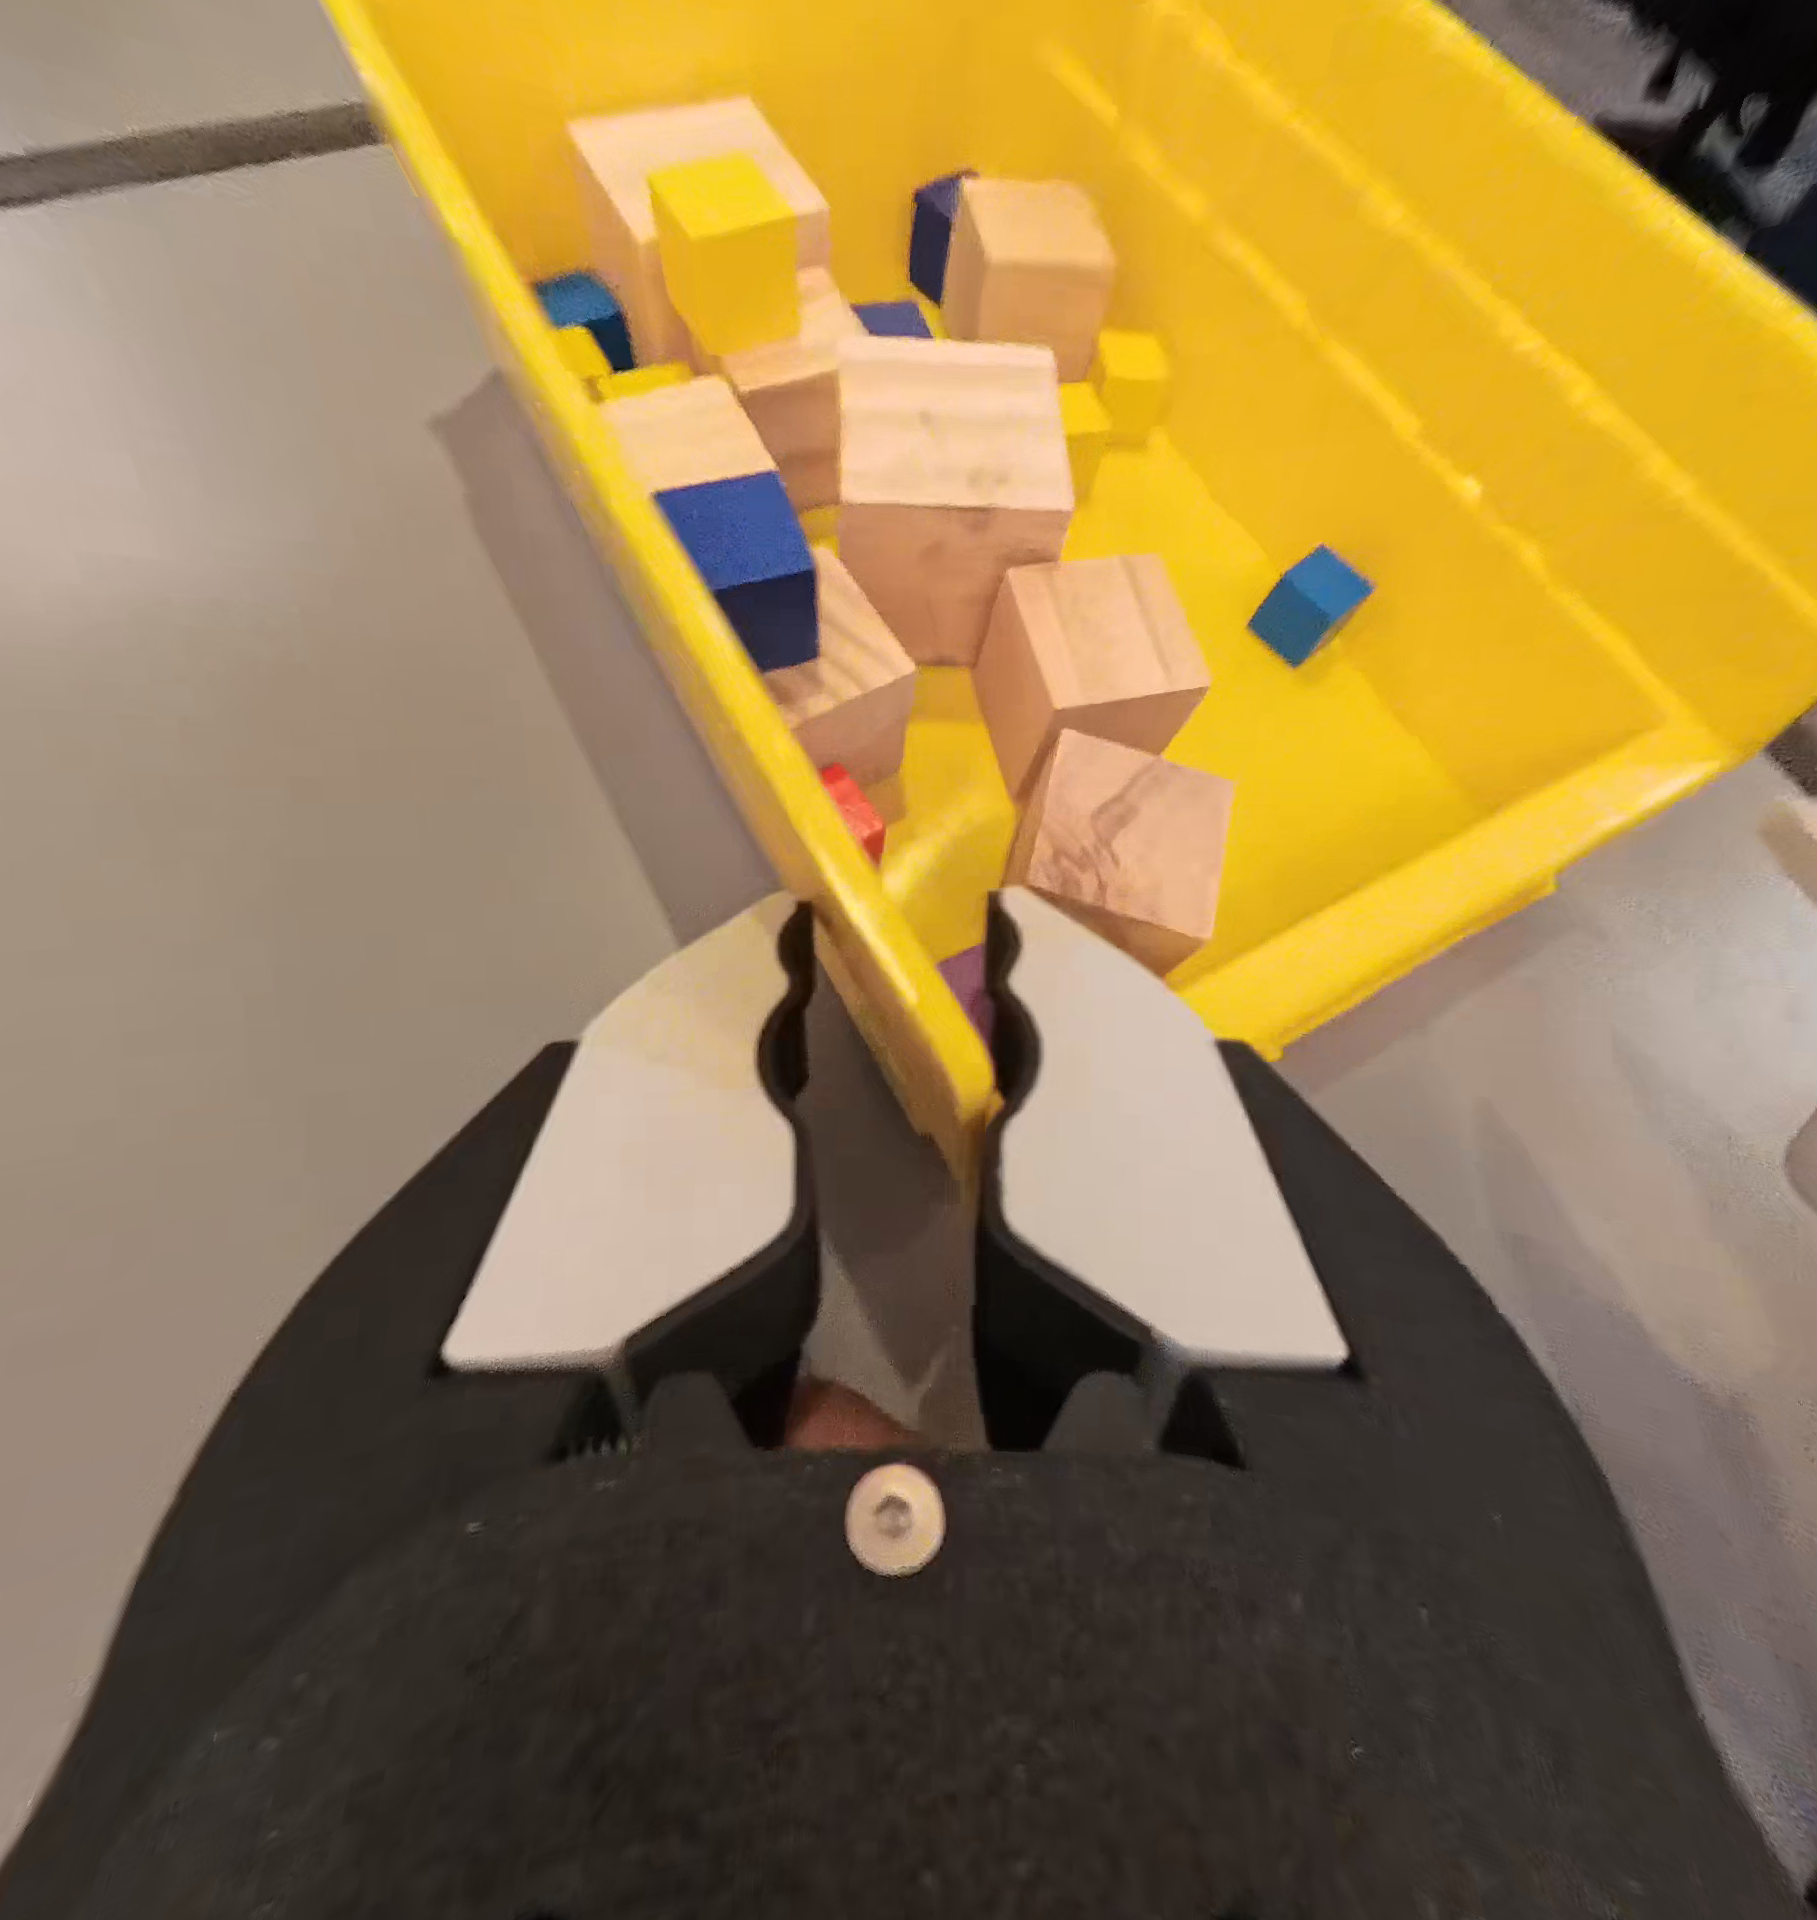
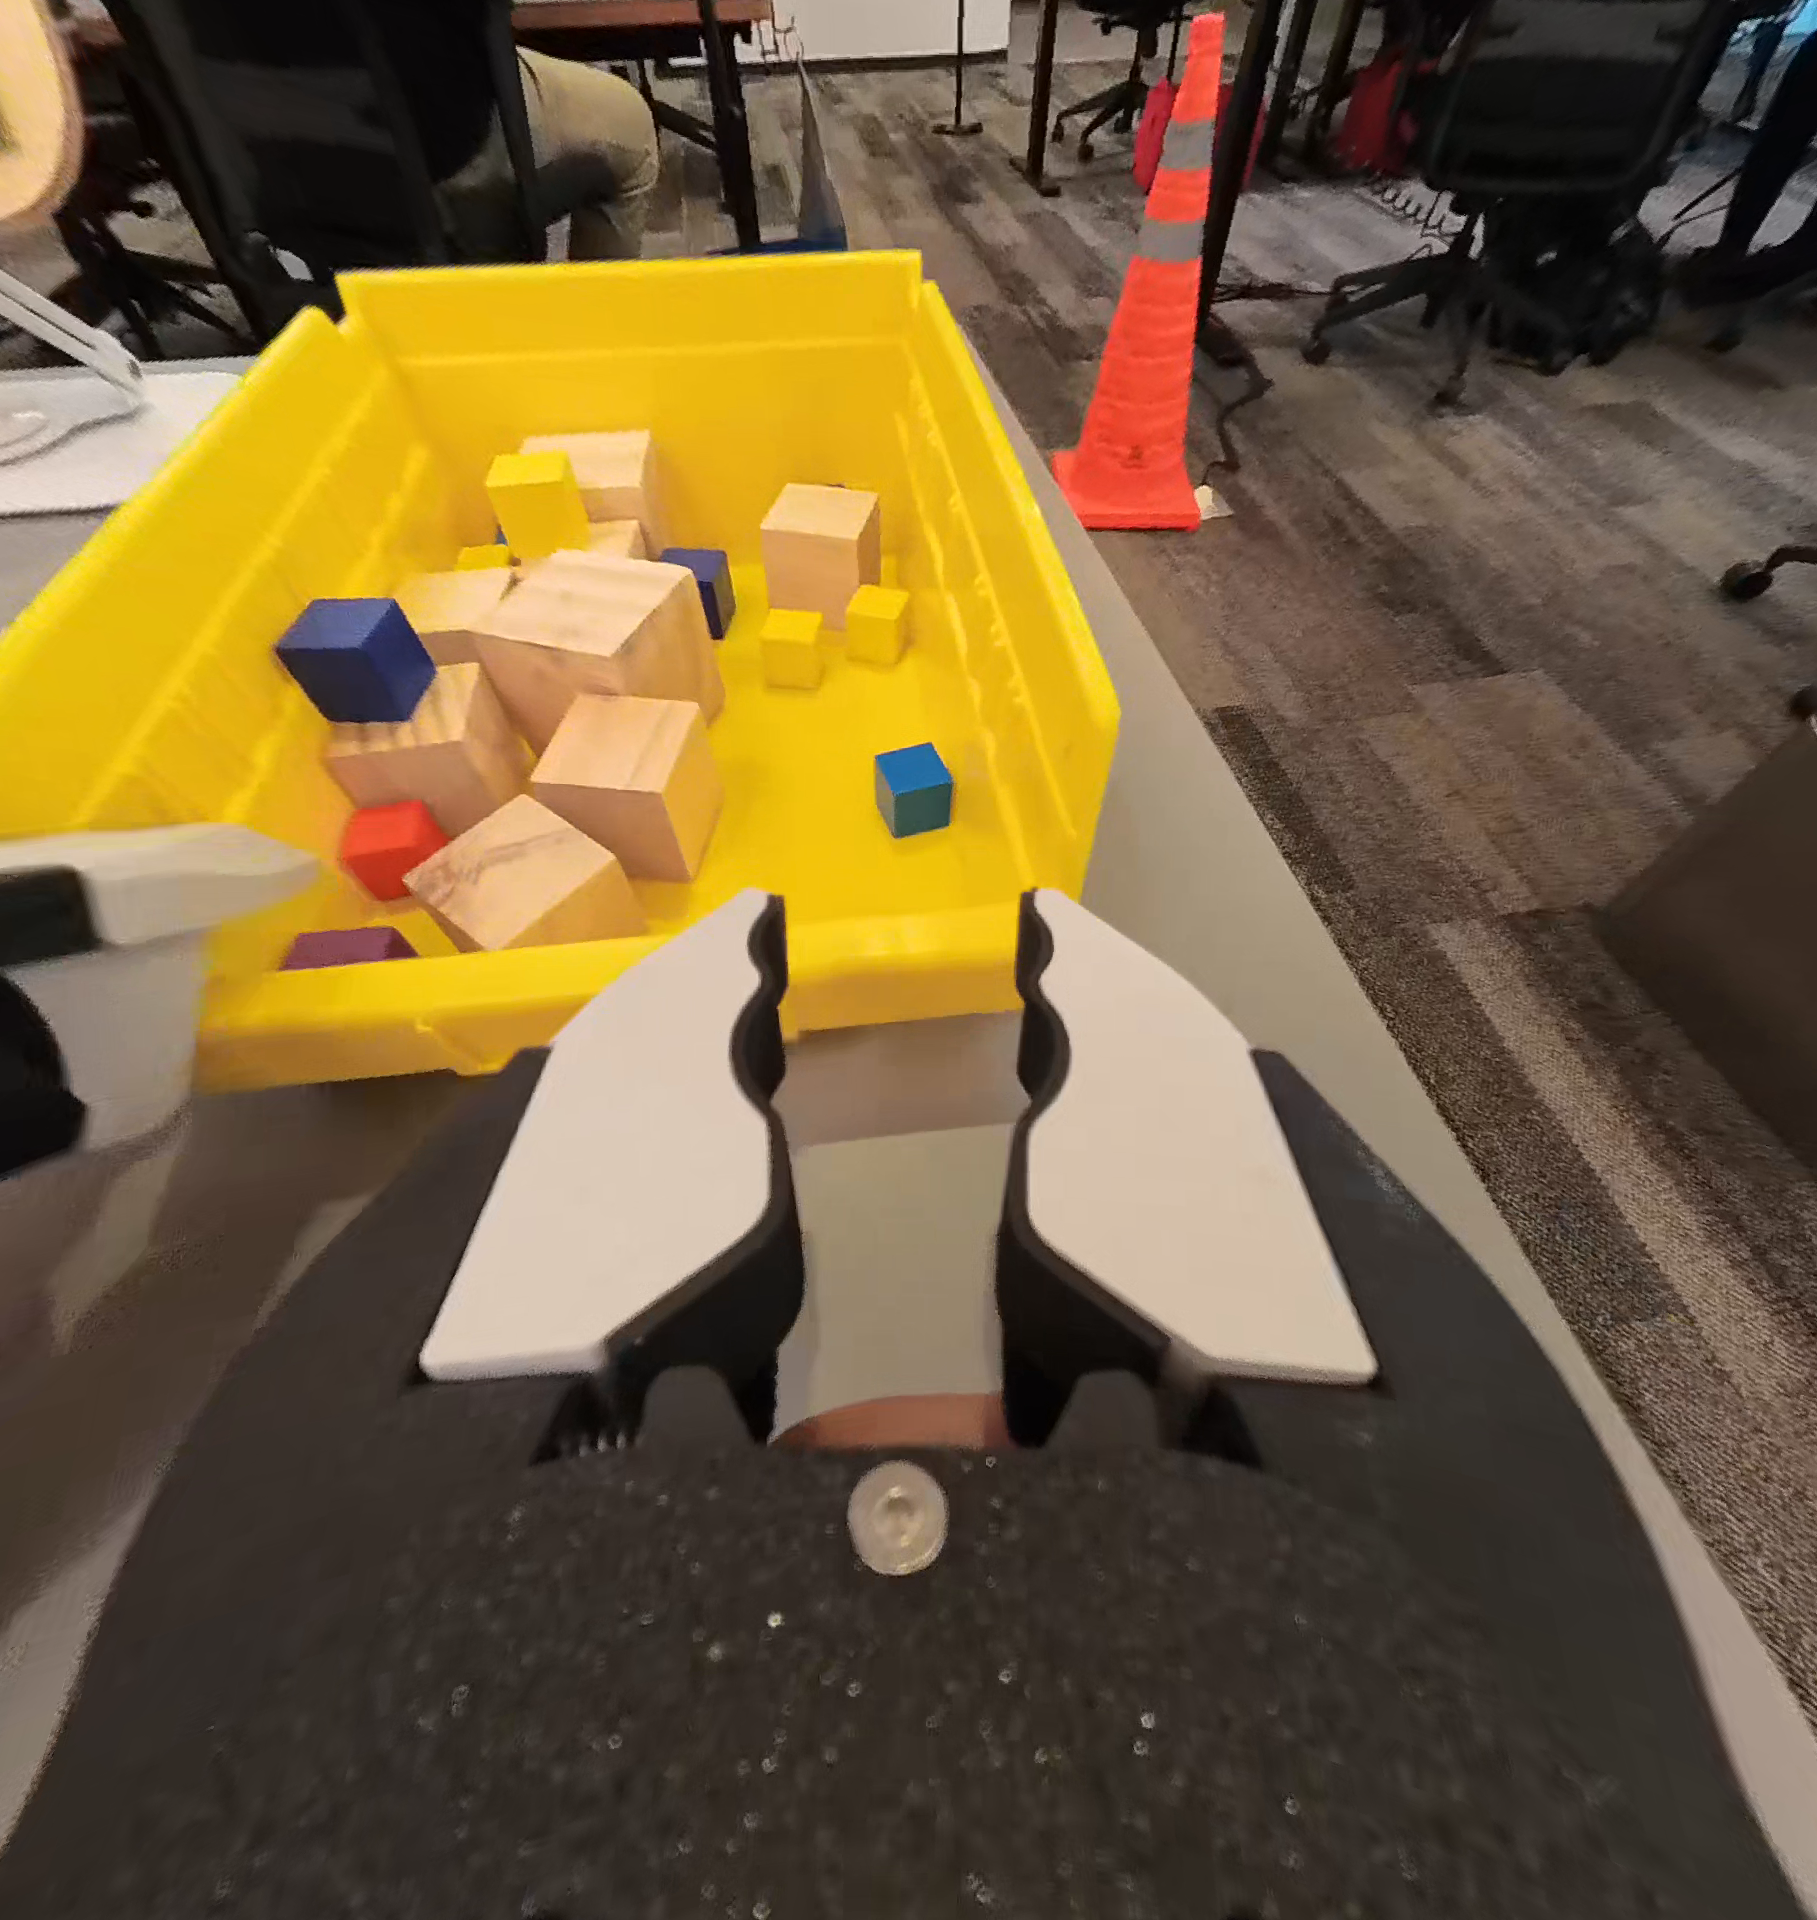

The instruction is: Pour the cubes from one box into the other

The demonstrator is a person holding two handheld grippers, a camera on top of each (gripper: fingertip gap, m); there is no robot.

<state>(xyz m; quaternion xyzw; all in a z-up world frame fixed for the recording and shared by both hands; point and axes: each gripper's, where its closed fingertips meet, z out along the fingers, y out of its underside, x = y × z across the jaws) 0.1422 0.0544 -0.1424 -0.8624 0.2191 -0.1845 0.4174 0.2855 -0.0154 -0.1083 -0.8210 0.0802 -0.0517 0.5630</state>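
Left gripper (image 1: 899, 935) clamps the yellow box (image 1: 1506, 436) wall (unlabelled); right gripper (image 2: 899, 914) gapes.

An orange traffic cone (image 2: 1153, 343) with grey bands stands on the grey carpet (image 2: 1506, 644) just beyond the table's right edge. Black office chairs (image 2: 1538, 197) sit farther back. At the table's far left corner lies a white stand (image 2: 42, 384). A seated person's knee (image 2: 582, 135) shows behind.
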